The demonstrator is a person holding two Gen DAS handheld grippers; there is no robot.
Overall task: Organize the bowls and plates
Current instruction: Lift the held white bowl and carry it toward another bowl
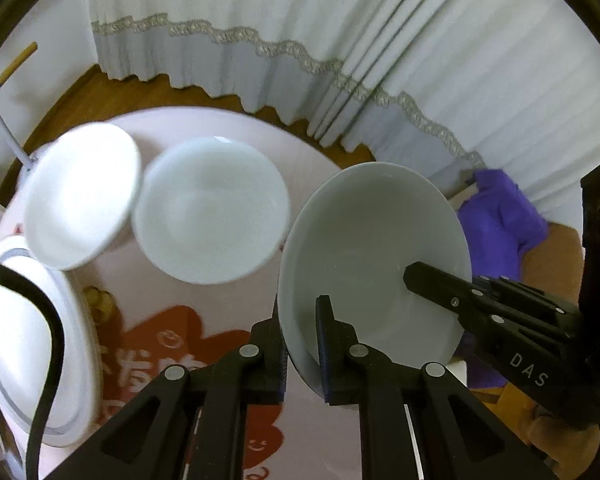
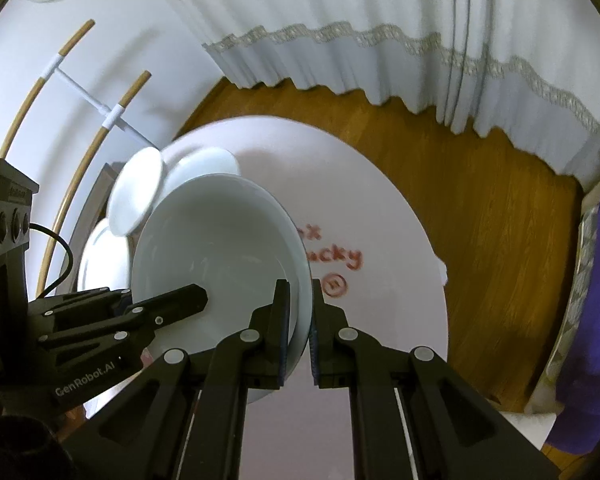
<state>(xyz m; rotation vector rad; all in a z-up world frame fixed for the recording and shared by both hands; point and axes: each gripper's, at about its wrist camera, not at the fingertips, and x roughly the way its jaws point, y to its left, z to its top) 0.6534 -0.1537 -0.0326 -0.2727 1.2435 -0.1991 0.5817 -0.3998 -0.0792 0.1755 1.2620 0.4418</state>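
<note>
White porcelain is what both grippers hold: one deep bowl (image 1: 374,256), lifted above the round pink table (image 1: 228,292). The left gripper (image 1: 302,344) has its jaws narrow, pinching the near left rim of the bowl, and the right gripper (image 2: 300,328) pinches the opposite rim in the same way. On the table, to the left, a second bowl (image 1: 212,210) stands, and a small plate (image 1: 82,196) is beside it. Nearer on the left lies a larger plate (image 1: 20,344). Far behind hangs a white curtain (image 1: 300,20).

Home: lace-trimmed curtains (image 1: 260,20), wood floor (image 2: 480,200)
</note>
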